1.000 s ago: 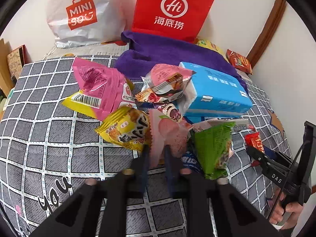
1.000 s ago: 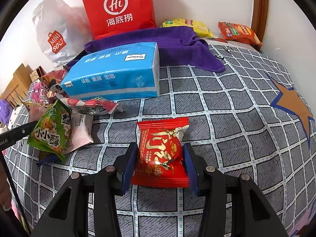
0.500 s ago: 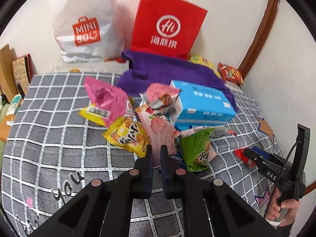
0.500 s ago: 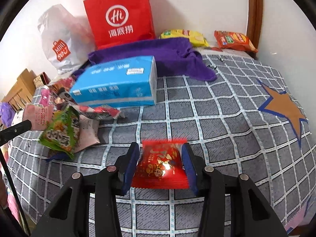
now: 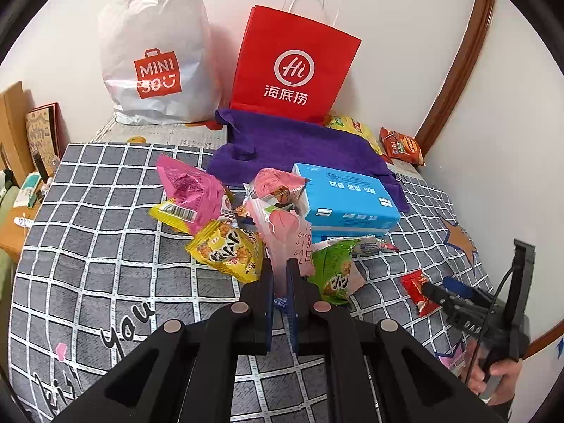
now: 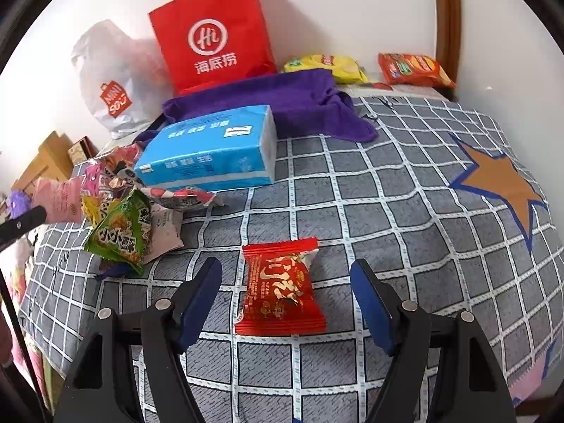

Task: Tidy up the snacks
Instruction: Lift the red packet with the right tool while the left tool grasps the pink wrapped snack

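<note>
Red paper bag (image 5: 292,70) reads "Hi"; white bag (image 5: 155,56) reads "MINISO"; left gripper (image 5: 280,275) fingers pinch pink packet (image 5: 285,229); right gripper (image 6: 285,278) fingers wide around red packet (image 6: 280,287) on bed (image 6: 405,211)

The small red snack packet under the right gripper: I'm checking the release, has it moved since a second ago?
Cannot tell. The small red snack packet lies flat on the checked bedspread; the right gripper has opened.

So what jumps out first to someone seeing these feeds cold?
The red paper bag against the back wall, then the snack heap beside the blue tissue pack. The left gripper pinches a pink packet; the right gripper stands open around a red packet.
</note>
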